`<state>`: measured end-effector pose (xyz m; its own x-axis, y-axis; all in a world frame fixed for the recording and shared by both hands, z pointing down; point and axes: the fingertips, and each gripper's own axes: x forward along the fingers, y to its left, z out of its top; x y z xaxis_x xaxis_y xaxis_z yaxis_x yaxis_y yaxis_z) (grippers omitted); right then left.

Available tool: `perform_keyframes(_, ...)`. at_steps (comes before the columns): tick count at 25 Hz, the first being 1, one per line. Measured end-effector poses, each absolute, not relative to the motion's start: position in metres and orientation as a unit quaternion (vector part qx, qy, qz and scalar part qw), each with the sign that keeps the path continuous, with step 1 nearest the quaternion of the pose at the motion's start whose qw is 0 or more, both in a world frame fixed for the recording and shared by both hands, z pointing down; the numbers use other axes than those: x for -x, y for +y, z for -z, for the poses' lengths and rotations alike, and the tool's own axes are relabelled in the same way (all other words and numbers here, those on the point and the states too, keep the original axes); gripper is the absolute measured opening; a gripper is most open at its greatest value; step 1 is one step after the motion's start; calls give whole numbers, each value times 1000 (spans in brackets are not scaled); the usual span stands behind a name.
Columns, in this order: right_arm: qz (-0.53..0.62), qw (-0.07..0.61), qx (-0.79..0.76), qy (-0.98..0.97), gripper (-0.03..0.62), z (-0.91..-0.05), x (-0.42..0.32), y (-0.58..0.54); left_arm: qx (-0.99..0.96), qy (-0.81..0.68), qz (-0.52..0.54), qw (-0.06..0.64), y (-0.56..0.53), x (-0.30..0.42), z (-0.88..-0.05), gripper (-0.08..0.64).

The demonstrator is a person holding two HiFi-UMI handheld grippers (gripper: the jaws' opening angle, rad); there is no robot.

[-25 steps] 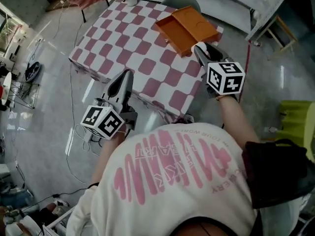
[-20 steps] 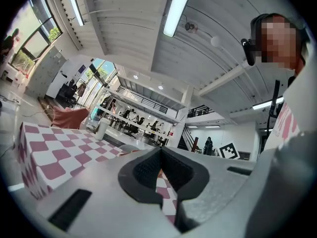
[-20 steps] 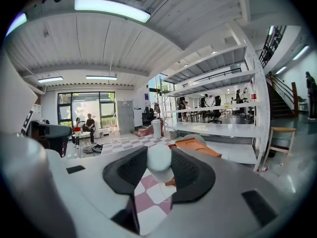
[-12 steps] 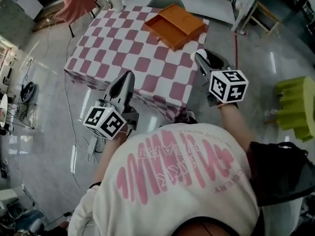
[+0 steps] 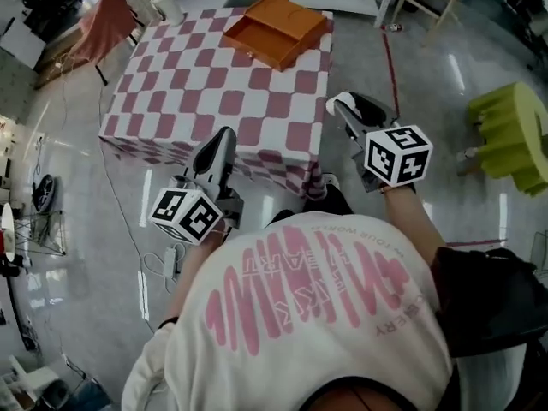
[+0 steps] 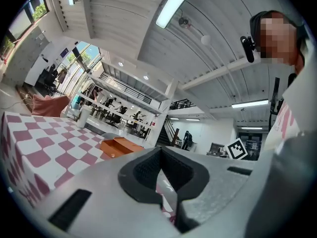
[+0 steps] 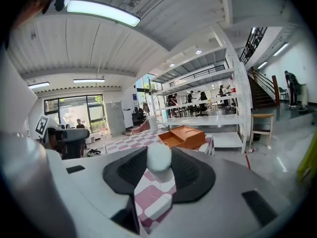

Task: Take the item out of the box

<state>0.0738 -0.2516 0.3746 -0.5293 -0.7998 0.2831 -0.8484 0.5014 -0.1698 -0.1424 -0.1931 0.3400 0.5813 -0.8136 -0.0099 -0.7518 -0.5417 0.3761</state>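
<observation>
Orange box (image 5: 278, 28): contents too small to tell.
White lump (image 7: 159, 155), clamped in right hand-held gripper (image 7: 159, 165), nearer than box: blurred, unidentifiable.
Yellow-green object (image 5: 512, 135), right of box: cut by edge.

We see a sq table (image 5: 197, 84) w/ pink-white checked cloth (image 5: 282, 174) hanging over its edges, standing on glossy grey floor (image 5: 411, 84). Open orange box (image 5: 276, 29) sits at far right corner, askew. White cup (image 5: 165, 5) stands at far left corner, well apart from box.
</observation>
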Motion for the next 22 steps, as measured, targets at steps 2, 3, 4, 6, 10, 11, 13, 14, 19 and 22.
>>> perform_keyframes(2,-152,80,-485,-858,150,-374,-81,-242,-877,-439,87,175,-188,135,-344,8)
perform_keyframes(3,-158,77,-490,-854,150,-373,-85,-239,-878,-435,86,181,-186,131,-346,8)
perform_keyframes(4,-164,72,-496,-850,150,-373,-90,-236,-879,-432,85,185,-185,128,-348,8)
perform_keyframes(6,-178,60,-505,-842,150,-370,-99,-232,-880,-427,84,192,-183,123,-351,8)
perform_keyframes(10,-191,54,-515,-834,150,-372,-117,-227,-880,-423,85,199,-180,110,-355,8)
perform_keyframes(11,-193,54,-517,-832,149,-372,-122,-227,-880,-423,85,200,-178,106,-354,8)
perform_keyframes(13,-194,53,-518,-832,150,-369,-131,-226,-880,-423,85,197,-177,99,-350,8)
perform_keyframes(14,-193,53,-517,-832,150,-367,-134,-226,-880,-424,86,196,-177,96,-348,8)
perform_keyframes(19,-182,68,-505,-841,149,-358,-149,-224,-875,-437,88,188,-171,81,-336,8)
perform_keyframes(22,-179,77,-499,-844,149,-355,-161,-220,-874,-445,78,181,-165,68,-334,8)
